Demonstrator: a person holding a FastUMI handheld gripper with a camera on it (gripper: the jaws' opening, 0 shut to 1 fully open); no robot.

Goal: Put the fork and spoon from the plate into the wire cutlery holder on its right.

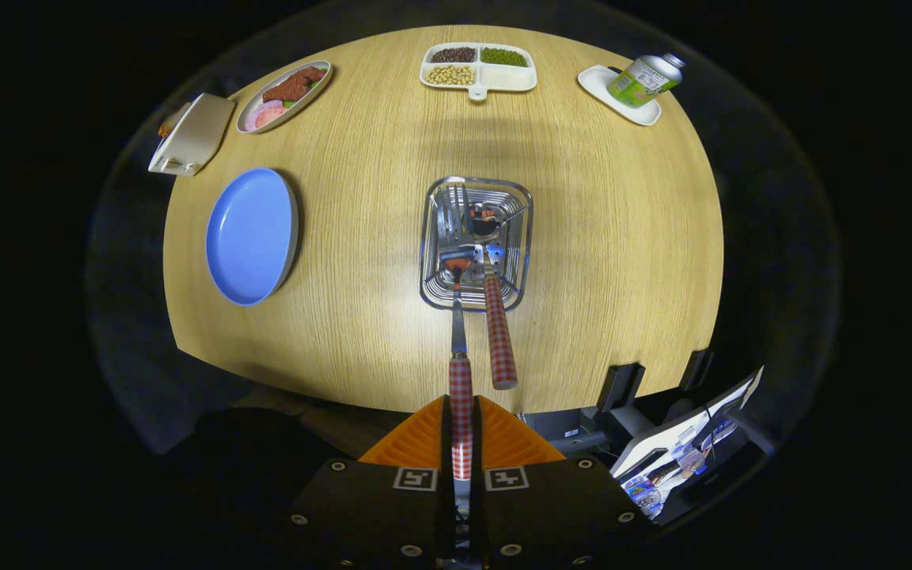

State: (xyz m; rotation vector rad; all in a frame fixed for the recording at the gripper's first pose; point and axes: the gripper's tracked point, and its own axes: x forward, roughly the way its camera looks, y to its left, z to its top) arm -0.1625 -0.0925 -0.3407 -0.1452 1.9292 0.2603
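Observation:
I look straight down on the wire cutlery holder [476, 241], which stands mid-table beyond the fingers. My gripper [461, 412] is shut on the red-checked handle of one cutlery piece [460, 372]. Its metal stem runs down into the holder. A second red-checked cutlery piece [499, 332] stands in the holder and leans toward me, just right of the held one. Fork tines and a spoon bowl show inside the holder, but I cannot tell which head belongs to the held handle. The blue plate [250, 236] lies left of the holder with nothing on it.
At the table's far side sit a white divided dish of beans [478, 67], an oval dish of food [283, 95], a white lidded box [191, 134] and a green can lying on a white tray [638, 83]. A monitor and stand [678, 435] are off the near right edge.

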